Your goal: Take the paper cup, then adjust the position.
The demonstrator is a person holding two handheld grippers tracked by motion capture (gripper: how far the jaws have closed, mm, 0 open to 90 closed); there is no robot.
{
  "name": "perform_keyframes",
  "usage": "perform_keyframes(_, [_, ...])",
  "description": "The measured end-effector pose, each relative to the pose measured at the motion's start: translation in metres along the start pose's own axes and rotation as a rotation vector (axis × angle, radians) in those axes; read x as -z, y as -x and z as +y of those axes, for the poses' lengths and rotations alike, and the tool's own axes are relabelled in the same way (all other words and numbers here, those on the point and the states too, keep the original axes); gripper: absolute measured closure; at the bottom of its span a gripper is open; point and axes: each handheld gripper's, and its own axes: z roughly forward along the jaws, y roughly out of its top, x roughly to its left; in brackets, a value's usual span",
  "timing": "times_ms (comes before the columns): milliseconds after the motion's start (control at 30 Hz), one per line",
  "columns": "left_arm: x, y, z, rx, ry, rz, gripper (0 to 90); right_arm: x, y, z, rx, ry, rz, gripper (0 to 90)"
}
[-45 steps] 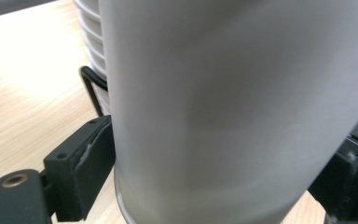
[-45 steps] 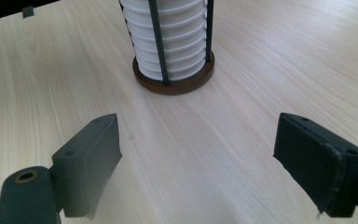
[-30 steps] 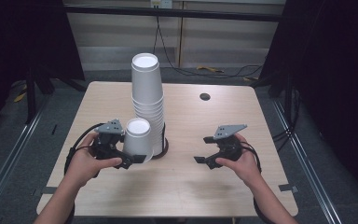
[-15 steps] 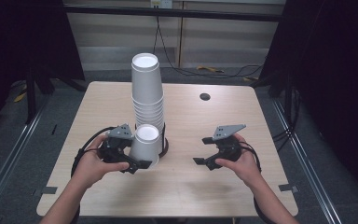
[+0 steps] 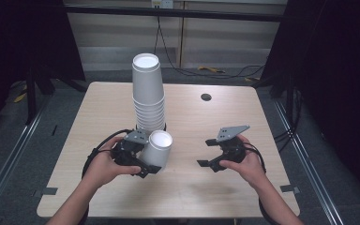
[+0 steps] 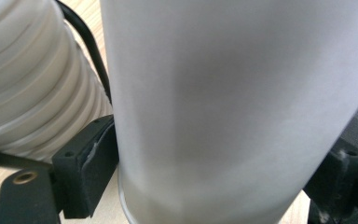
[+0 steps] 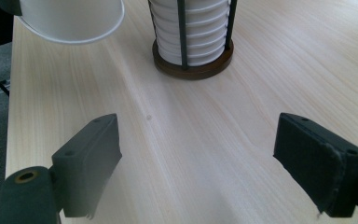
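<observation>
From above, the left gripper (image 5: 143, 161) has just been closing on a single paper cup (image 5: 158, 147), and its jaws now clamp the cup's wall — mouth up, tilted, right in front of the cup stack (image 5: 147, 93), likely so it can be carried clear. The right gripper (image 5: 215, 152) hovers well apart, jaws spread and empty. Along the left gripper's jaws, the cup (image 6: 233, 107) sits between the pads (image 6: 93, 163), the ribbed stack (image 6: 32, 79) just beside it. Along the right gripper's jaws, a round dark holder (image 7: 193, 65) with thin uprights keeps the stack steady on the pale wooden table (image 7: 205, 140) — dark curtains and a grey floor around.
</observation>
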Motion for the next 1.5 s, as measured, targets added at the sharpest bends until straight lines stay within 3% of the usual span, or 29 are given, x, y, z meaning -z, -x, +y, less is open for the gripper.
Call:
perform_keyframes(400, [-0.007, 0.002, 0.005, -0.010, -0.017, -0.006, 14.8, -0.002, -0.001, -0.001, 0.006, -0.005, 0.006, 14.1])
perform_keyframes(767, [-0.017, 0.003, 0.010, -0.023, -0.064, -0.019, 14.8, 0.002, -0.004, 0.000, 0.023, -0.028, 0.020, 14.1])
perform_keyframes(1500, [-0.038, 0.007, 0.018, -0.047, -0.150, -0.031, 14.8, -0.001, -0.010, 0.009, 0.090, -0.080, 0.095, 14.1])
